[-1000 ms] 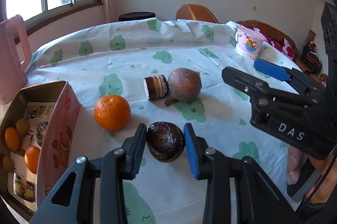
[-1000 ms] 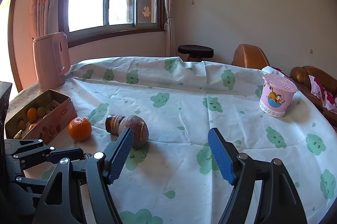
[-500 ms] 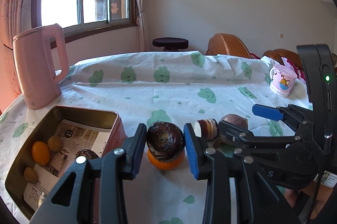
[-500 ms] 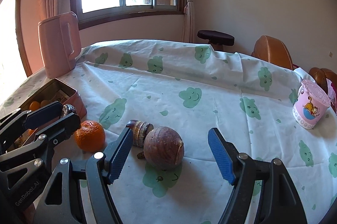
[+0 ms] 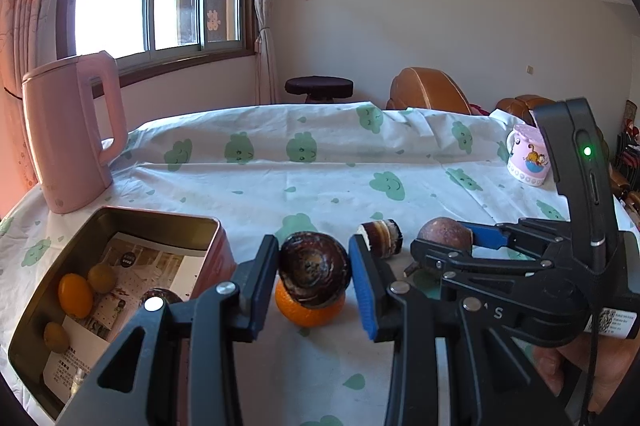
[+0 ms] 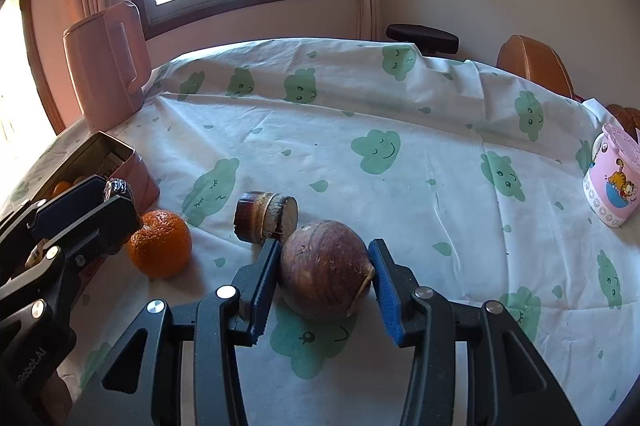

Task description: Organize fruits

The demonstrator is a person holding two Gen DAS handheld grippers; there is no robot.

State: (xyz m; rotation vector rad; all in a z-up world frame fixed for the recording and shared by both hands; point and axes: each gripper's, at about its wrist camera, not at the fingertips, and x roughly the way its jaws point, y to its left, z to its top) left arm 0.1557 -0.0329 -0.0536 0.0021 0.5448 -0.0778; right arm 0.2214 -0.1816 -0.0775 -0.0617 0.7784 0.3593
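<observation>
Fruits split between tin and worktop: dark ridged fruit (image 5: 314,275) clamped between the pads of the left hand-held gripper (image 5: 313,284), lifted clear of the cloth and hanging in front of the orange (image 5: 309,310), which sits on the worktop (image 5: 320,182) just beyond. Held high, probably to clear the wall of the tin box (image 5: 120,222) lying toward 9 o'clock of the left view, where small yellow and orange fruits already rest on a paper liner. Round brown fruit (image 6: 325,268) on the cloth between the fingers of the right hand-held gripper (image 6: 325,280); left pad touching or all but touching its side, right pad just beside its stalk end, so closing on it but not clearly clamped; cannot tell whether any squeeze is on. Cut banded piece (image 6: 266,216) lying on its side just beyond, at 11 o'clock of the brown fruit, near enough to be nudged by the left finger. Both fruits taken across their widest part, likely so the rounded skins do not slip. Pink kettle (image 5: 70,130) at 10 o'clock beyond the tin, cartoon cup (image 6: 612,182) far off at 2 o'clock, neither in the way. Judged mid-task: one fruit on its way to the tin, orange and cut piece left
</observation>
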